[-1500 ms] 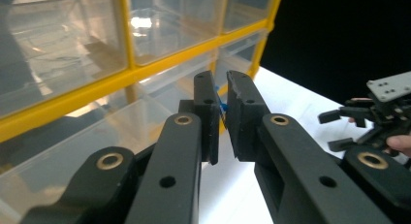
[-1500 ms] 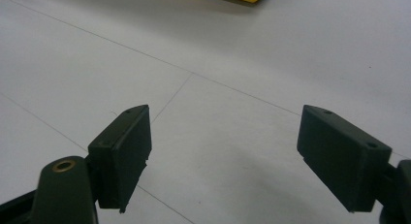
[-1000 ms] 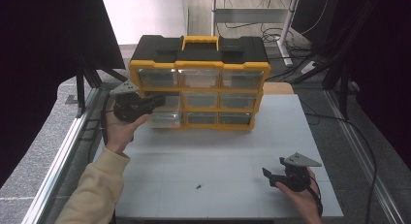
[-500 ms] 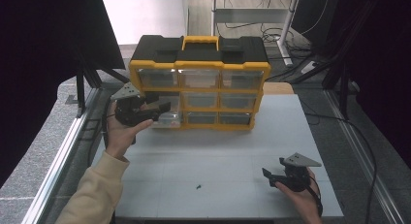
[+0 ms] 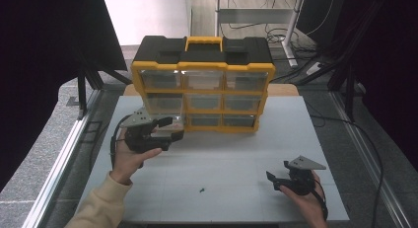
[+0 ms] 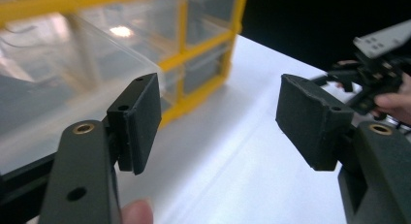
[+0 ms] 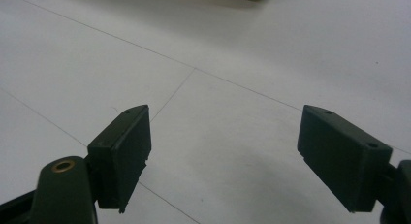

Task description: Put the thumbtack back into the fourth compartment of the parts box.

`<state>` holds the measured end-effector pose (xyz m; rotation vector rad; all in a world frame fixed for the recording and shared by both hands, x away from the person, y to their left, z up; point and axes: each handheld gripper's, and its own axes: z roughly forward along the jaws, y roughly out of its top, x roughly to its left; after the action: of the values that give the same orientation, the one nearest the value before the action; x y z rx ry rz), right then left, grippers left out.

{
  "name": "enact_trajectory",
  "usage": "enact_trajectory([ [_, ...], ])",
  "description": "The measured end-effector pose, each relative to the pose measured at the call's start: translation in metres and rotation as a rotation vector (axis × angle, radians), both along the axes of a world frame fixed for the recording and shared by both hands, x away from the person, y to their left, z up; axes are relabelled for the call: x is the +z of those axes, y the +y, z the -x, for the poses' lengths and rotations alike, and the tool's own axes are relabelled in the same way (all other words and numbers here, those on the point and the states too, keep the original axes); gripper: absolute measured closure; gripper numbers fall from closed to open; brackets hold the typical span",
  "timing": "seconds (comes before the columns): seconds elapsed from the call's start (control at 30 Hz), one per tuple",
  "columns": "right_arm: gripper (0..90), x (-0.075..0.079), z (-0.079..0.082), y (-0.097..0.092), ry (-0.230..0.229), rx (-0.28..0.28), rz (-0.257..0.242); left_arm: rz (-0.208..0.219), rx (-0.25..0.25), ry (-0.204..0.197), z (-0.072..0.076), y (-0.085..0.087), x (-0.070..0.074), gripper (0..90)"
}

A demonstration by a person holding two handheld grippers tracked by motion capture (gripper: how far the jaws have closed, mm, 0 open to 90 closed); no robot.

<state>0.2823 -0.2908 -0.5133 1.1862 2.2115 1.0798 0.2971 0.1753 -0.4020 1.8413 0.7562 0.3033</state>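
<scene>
Left gripper [image 5: 170, 128] beside drawer cabinet [image 5: 203, 85]

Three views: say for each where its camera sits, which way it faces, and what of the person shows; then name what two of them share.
High view: above the person's side, looking forward and down at the table and organizer; both forearms, left hand-held gripper, right hand-held gripper.
Left gripper view: rides the left hand-held gripper, faces the pulled-out clear drawer; a fingertip shows.
Right gripper view: rides the right hand-held gripper, faces bare table.
Shared: high and left gripper views both show the organizer and right hand-held gripper.
</scene>
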Motion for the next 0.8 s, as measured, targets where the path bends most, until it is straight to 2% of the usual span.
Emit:
enact_trajectory([
  [0.1,19.8,-0.001,0.000,0.000,0.001,0.001,-0.001,-0.008,-0.025,0.018,0.006,-0.004,-0.010,32.5],
  [0.3,19.6,-0.002,0.000,0.001,0.007,0.009,0.005,-0.049,-0.070,0.055,0.012,-0.015,-0.026,32.5],
  [0.4,19.4,-0.003,0.000,0.002,0.016,0.012,0.010,-0.064,-0.092,0.072,0.013,-0.021,-0.031,32.5],
  [0.6,19.0,-0.005,-0.001,0.003,0.031,0.021,0.018,-0.060,-0.142,0.105,0.018,-0.032,-0.035,32.4],
  [0.8,18.4,-0.010,-0.002,0.007,0.065,0.039,0.050,-0.109,-0.179,0.155,0.019,-0.044,-0.047,32.3],
])
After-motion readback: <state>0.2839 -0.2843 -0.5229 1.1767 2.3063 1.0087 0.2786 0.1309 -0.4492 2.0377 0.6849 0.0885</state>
